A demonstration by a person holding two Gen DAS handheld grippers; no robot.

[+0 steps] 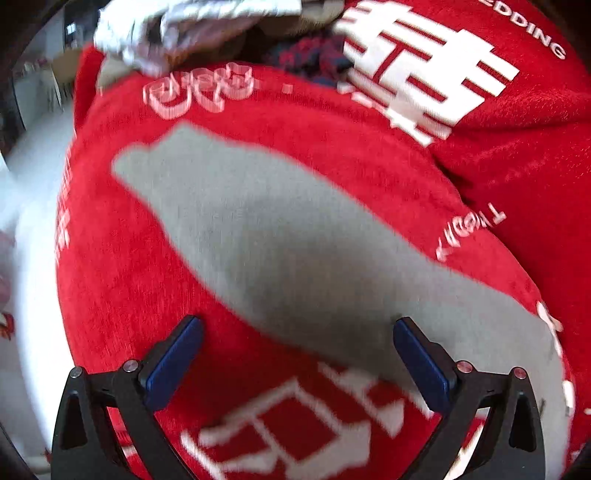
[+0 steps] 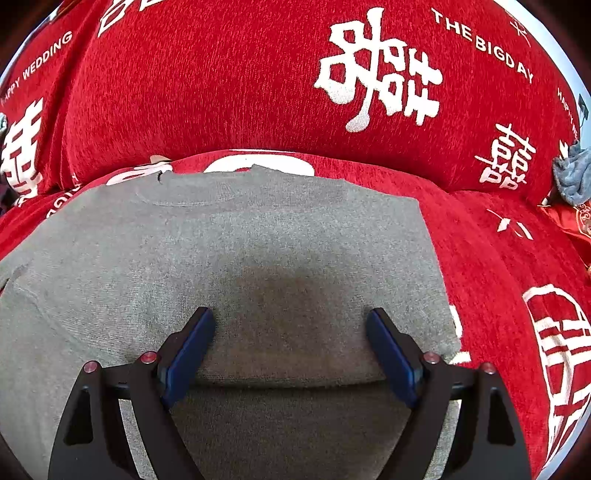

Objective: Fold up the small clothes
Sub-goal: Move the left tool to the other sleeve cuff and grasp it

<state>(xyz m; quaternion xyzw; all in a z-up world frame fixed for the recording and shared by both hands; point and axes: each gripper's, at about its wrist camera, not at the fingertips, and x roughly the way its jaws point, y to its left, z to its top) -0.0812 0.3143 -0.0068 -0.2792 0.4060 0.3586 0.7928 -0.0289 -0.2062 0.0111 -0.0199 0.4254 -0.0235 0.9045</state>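
- Nearest the right wrist camera, the right gripper [image 2: 290, 347] hangs with jaws spread wide and empty, over a folded edge of the grey garment [image 2: 236, 258].
- Just beyond, the garment lies flat on the red printed sofa cover [image 2: 229, 81]; its neckline points away toward the backrest, its long axis running left to right across the seat.
- Seen from the left wrist camera, the left gripper [image 1: 297, 363] is also wide open and holds nothing; a long grey part of the garment, probably a sleeve, runs diagonally beneath it.
- Risk: pinching the plush cover along with the knit would drag both and spoil the fold.
- Farthest back, a heap of other clothes [image 1: 221, 33] sits near the seat's far edge.
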